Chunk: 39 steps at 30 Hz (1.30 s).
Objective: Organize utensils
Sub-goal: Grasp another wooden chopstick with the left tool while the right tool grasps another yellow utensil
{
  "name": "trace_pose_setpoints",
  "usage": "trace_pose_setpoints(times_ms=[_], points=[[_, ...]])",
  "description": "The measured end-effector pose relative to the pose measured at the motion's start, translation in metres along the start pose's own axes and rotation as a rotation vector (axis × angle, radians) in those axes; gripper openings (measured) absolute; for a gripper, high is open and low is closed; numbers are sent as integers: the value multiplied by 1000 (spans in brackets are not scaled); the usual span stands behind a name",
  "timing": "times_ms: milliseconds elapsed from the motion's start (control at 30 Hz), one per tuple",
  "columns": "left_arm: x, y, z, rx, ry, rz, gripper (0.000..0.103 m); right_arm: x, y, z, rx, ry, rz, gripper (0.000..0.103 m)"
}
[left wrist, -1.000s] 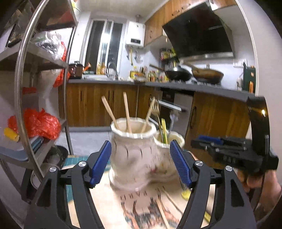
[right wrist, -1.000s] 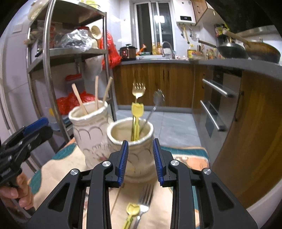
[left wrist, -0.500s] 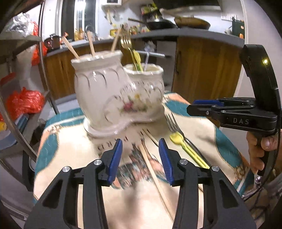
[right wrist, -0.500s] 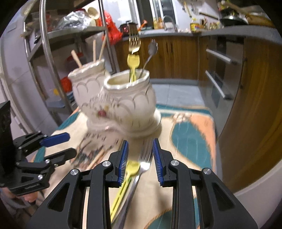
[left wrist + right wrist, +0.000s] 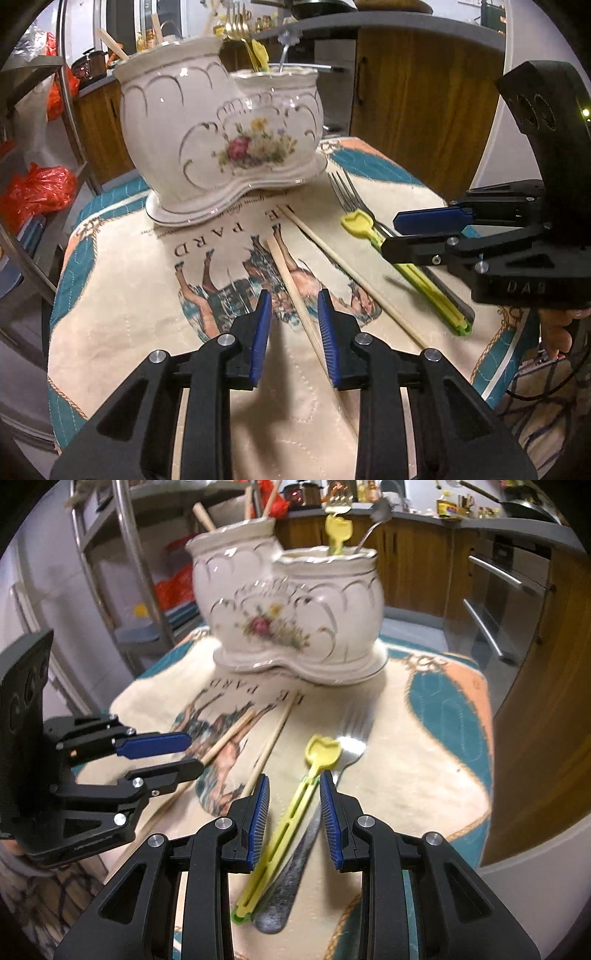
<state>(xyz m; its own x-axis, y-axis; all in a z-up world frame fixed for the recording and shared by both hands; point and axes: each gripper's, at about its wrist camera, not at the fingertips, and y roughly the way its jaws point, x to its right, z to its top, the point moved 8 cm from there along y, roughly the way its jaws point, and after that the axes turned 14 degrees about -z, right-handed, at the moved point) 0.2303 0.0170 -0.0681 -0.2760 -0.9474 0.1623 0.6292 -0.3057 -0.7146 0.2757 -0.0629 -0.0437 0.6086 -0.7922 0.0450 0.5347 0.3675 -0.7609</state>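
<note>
Double ceramic holder (image 5: 221,133), white with a flower motif, at the far end of a printed cloth (image 5: 122,295), holding chopsticks on one side and a fork and yellow utensil on the other. Loose on the cloth: two wooden chopsticks (image 5: 295,295), a yellow plastic utensil (image 5: 288,819) and a metal fork (image 5: 295,849) lying side by side. Left gripper (image 5: 293,328) low over the cloth, jaws just narrowed, one chopstick between them, untouched; right gripper (image 5: 291,812) narrow, straddling the yellow utensil and fork handle without pressing.

Glossy ceramic holder (image 5: 207,122); shiny metal fork (image 5: 295,856).
</note>
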Motion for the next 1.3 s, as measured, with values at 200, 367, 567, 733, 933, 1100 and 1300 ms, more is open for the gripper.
trace_pose_setpoints(times_ms=[200, 367, 567, 733, 933, 1100, 1300], points=[[-6, 5, -4, -28, 1, 14, 14, -7, 6, -5, -29, -45, -33, 24], [-18, 3, -2, -29, -24, 22, 10, -12, 11, -8, -50, -102, -84, 22], [-27, 3, 0, -50, -12, 64, 10, -19, 14, -2, -132, -199, -111, 21], [-29, 3, 0, -90, 6, 40, 10, -25, 20, 4, -269, -285, -120, 21], [-34, 0, -1, -165, 11, -45, 10, -20, 31, 11, -418, -222, -59, 21], [-33, 10, 7, -298, 30, -84, 10, -18, 36, 15, -491, -191, -50, 21], [-35, 20, 16, -489, 15, -128, 10, -19, 41, 19, -559, -178, -70, 21]])
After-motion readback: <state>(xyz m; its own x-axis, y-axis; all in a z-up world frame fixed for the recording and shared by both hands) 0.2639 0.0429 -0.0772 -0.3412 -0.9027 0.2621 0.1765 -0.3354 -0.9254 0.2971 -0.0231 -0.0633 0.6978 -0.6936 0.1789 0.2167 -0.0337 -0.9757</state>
